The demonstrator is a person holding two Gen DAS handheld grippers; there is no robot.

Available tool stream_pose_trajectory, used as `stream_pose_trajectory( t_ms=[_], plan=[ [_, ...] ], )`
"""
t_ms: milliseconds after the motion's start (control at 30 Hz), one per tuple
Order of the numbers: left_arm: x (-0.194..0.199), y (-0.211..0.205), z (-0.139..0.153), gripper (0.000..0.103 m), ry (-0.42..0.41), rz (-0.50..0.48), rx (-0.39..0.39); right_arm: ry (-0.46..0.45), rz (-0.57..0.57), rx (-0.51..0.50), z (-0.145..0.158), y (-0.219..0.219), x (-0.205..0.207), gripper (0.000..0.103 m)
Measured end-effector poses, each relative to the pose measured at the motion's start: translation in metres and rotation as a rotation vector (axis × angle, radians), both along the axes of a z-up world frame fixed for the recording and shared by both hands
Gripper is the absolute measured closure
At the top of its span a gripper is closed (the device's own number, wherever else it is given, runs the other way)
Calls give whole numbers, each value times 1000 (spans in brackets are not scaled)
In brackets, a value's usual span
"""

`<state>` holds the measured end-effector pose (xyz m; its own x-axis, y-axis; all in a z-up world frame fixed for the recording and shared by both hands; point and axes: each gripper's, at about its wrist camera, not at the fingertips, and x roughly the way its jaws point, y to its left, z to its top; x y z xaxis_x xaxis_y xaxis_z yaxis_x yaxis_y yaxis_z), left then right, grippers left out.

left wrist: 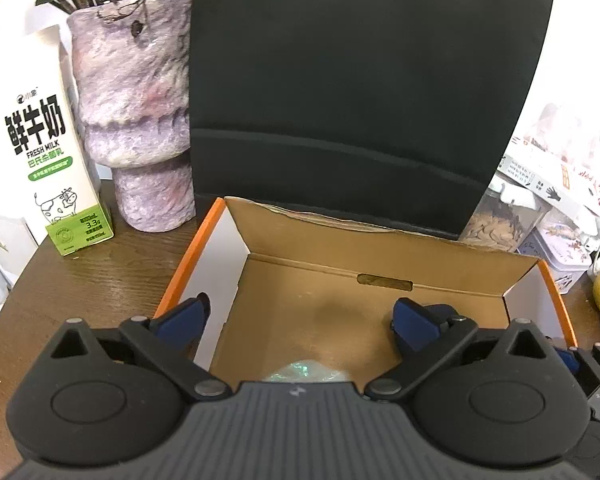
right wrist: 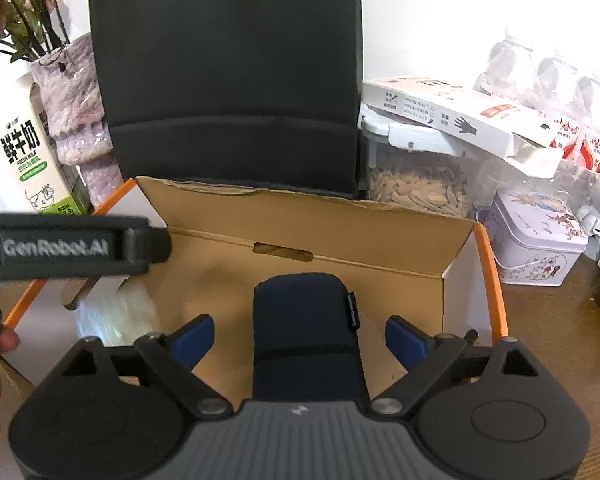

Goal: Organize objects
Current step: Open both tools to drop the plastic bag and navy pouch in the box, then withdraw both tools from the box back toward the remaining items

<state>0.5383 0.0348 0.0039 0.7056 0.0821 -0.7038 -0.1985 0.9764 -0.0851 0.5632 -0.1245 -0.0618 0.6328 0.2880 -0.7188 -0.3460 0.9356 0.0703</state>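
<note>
At the left of the cardboard box (left wrist: 380, 264) your left gripper (left wrist: 300, 316) stands with jaws wide apart and nothing between them, above what appears to be a clear wrapped item (left wrist: 300, 372), though it is largely hidden below the gripper body. To the right, your right gripper (right wrist: 300, 336) is likewise spread, its pads clear of the dark blue pouch (right wrist: 306, 332) lying flat on the box floor between them. Lift both grippers straight up and clear of the orange-edged walls before swinging away, so neither item is dragged.

one box (right wrist: 340, 240) — one pouch (right wrist: 306, 332), one carton (left wrist: 40, 140)
</note>
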Motion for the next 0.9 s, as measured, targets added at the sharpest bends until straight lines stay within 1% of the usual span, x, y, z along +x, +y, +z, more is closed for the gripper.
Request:
stream_pose_trajectory(
  t_ms=[167,300,433,633,900],
  plan=[
    [-6,1,6,0,-5,3,10,2,-7,13,4,-5,-4,9],
    [-15,-1,14,0,-20,2,18,-13,-7,18,12,-7,-11,2],
    [-27,-4,23,0,-37,-1,25,-28,-3,21,22,-9,-21,0],
    [-46,-6,36,0,-57,-5,25,-49,5,24,36,-13,-39,0],
    [-82,-9,56,0,-89,-11,31,-88,13,23,56,-17,-75,0]
  ],
)
